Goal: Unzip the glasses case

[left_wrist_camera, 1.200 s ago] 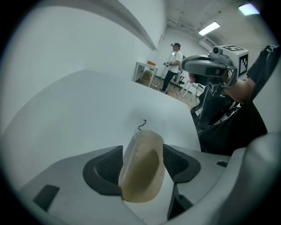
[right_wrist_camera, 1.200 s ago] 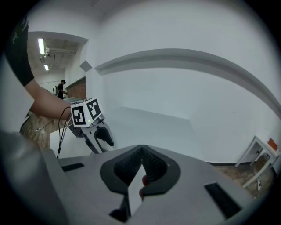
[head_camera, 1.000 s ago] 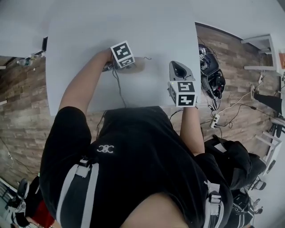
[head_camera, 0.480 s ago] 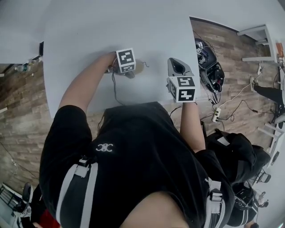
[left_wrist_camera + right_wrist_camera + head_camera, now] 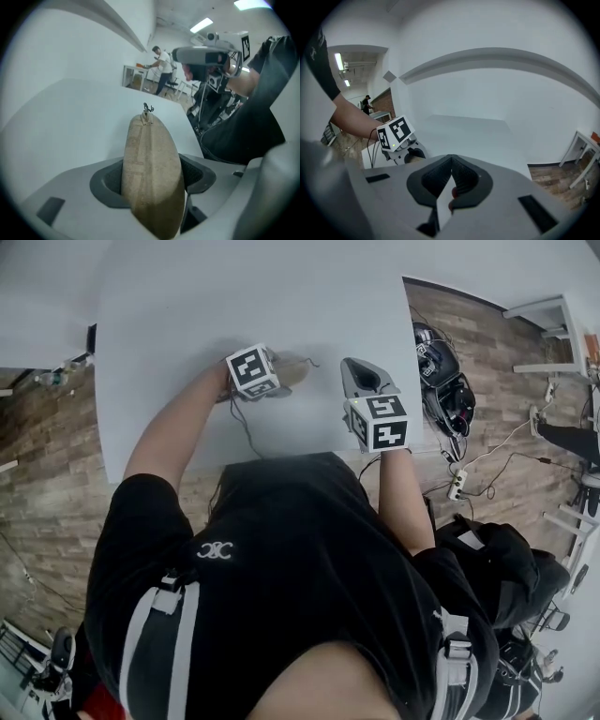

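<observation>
Closing left gripper (image 5: 152,180) clamps case (image 5: 150,140) (right gripper (image 5: 451,180) closed).

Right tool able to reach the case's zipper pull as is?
Probably yes. The zipper pull sticks out at the glasses case's far end, clear of the left tool, whose jaws just closed on the near end. Only table between. The right tool is shut; open it first.

Premises were a lab-type workroom; evidence was bare white walls (image 5: 497,33), ceiling strip lights (image 5: 202,23), wood-plank floor (image 5: 47,474), plain white table (image 5: 281,296), further white benches (image 5: 544,320), a floor power strip (image 5: 457,486), dark gear heaped (image 5: 448,395) beside it, a person (image 5: 161,65) standing at work in the background
</observation>
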The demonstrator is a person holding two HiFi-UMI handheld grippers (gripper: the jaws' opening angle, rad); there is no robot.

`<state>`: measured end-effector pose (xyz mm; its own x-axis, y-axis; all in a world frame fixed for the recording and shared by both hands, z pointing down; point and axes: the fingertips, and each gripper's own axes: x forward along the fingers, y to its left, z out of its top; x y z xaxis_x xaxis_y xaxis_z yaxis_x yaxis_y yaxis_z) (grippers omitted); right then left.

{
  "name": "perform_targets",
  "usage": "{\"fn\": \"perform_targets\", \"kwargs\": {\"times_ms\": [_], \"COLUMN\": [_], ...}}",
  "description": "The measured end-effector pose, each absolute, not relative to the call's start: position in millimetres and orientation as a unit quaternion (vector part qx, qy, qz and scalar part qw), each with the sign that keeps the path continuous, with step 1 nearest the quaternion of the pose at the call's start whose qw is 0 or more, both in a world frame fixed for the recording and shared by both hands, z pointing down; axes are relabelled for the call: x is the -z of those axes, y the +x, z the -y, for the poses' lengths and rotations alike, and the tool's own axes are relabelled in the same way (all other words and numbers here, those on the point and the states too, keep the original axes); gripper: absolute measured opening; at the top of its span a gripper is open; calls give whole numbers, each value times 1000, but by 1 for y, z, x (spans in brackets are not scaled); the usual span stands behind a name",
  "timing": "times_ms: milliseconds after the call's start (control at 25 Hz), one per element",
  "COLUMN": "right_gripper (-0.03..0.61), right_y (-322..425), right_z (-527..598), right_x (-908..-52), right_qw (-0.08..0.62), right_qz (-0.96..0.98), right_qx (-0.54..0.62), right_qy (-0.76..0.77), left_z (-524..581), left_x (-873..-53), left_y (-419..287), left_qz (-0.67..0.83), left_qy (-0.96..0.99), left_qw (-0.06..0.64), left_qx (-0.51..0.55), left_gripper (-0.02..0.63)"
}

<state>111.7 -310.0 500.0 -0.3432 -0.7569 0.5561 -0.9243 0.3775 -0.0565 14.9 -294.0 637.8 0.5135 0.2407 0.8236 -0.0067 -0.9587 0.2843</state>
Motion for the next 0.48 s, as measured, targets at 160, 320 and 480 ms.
{"fn": "perform_targets", "kwargs": {"times_ms": [160,320,480], "right_gripper": [9,79,152], "right_y": [82,74,59], "right_z": [314,322,319], "right_x": [-498,-487,-481], "right_qw": [232,256,282], "right_qz": [826,840,857], "right_qx": [-185,-135,-98], "right_qy": [479,458,421], "left_z": [302,303,298], "left_x": [-601,-571,-550], "left_y": [14,19,17], "left_qz": [-37,-24,-14], "left_qy": [889,900,904], "left_qw": [126,82,52], "left_qx": [-439,-427,-424], "left_gripper": [301,301,301]}}
